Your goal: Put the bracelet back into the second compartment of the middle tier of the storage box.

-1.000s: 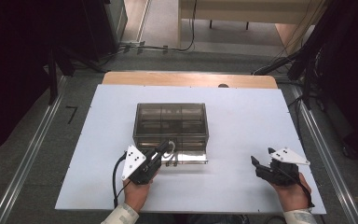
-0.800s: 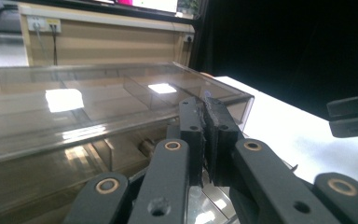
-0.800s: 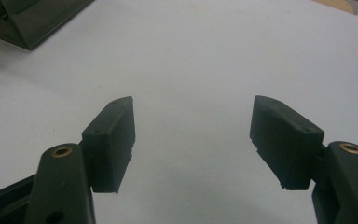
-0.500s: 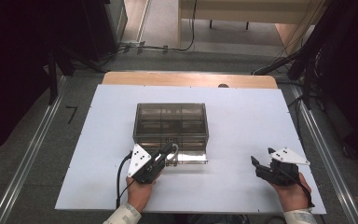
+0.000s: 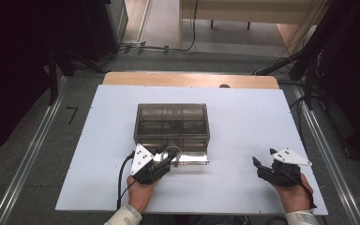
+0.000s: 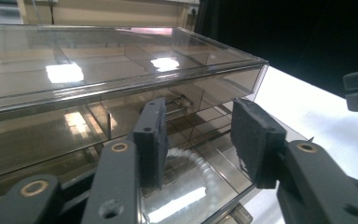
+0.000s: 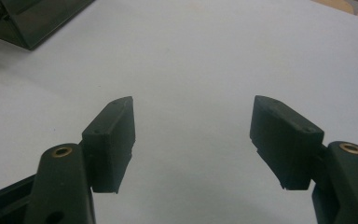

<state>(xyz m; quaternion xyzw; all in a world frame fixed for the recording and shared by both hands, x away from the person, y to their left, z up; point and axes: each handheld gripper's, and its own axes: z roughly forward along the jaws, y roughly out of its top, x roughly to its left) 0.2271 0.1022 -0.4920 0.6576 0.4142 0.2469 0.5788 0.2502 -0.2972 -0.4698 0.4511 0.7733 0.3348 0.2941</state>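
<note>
A smoky see-through box (image 5: 172, 123) with inner compartments stands mid-table, and its low drawer (image 5: 190, 158) is pulled out toward me. My left gripper (image 5: 166, 155) is at the drawer's left front, open, its jaws reaching over the drawer. In the left gripper view the left gripper (image 6: 198, 140) has the box (image 6: 98, 70) close ahead, and a pale beaded ring (image 6: 200, 173) lies in the drawer below and beyond the pads. My right gripper (image 5: 263, 157) rests open over bare table at the right; the right gripper (image 7: 193, 140) holds nothing.
The white tabletop (image 5: 243, 117) has room on every side of the box. A wooden strip (image 5: 190, 79) runs along its far edge, with cables on the floor beyond. The box's corner (image 7: 32, 18) lies far to the left of the right gripper.
My left gripper has shifted a little to the right and forward, closer over the drawer. The right gripper has stayed where it was.
</note>
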